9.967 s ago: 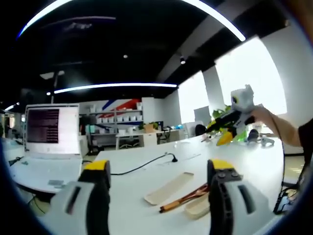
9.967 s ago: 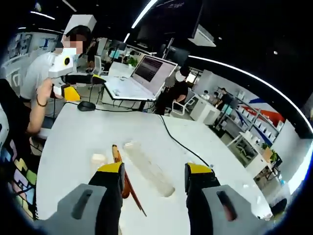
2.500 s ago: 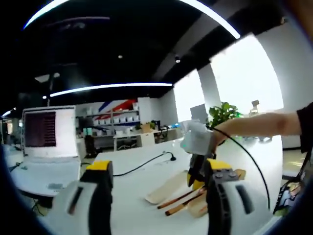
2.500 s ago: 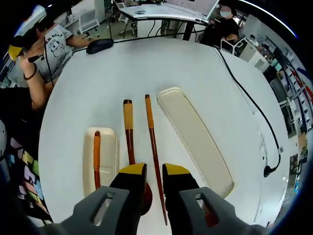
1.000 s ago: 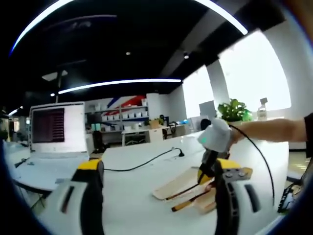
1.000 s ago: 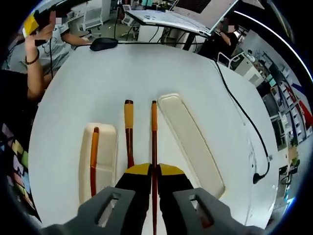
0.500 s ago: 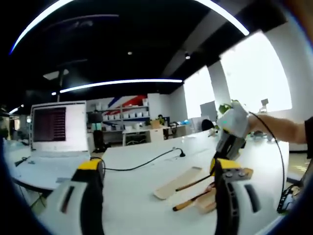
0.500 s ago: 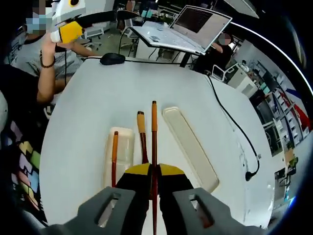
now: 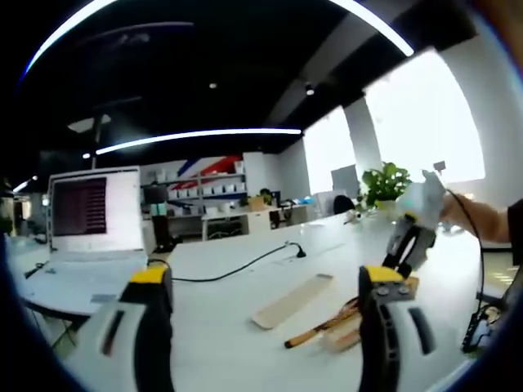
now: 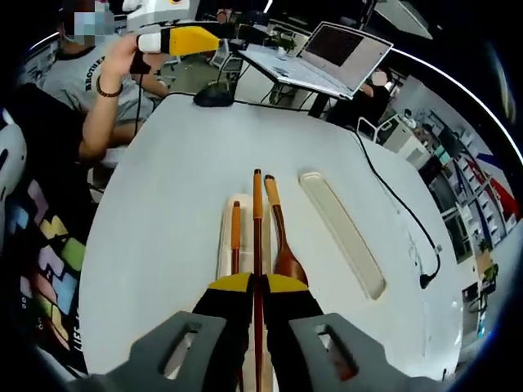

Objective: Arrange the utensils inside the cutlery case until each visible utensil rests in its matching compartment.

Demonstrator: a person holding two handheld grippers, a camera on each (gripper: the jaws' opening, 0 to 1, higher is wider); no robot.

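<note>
On the white round table (image 10: 155,204), largest of what lies there, the long cream lid (image 10: 341,233) sits empty and apart at about two o'clock from the right gripper (image 10: 255,287), open side up, with the black cable (image 10: 384,214) running past its far side. Next to it, at twelve o'clock from the jaws, is the cream case base (image 10: 225,237), which holds one chopstick (image 10: 234,238) lying lengthwise; whether it has separate compartments I cannot tell. The wooden spoon (image 10: 280,237) lies just beside the base on the lid's side, bowl toward the camera. The right gripper's jaws are pressed together on the second chopstick (image 10: 257,220), pinching it low on the shaft so it points straight ahead, seemingly lifted above the base. It looks a light, stiff, lacquered stick, likely slippery and prone to pivot; a hold nearer its middle would steady it. The left gripper (image 9: 260,282) hovers well away with its jaws spread and nothing between them, the case base (image 9: 347,336) at its four o'clock.
</note>
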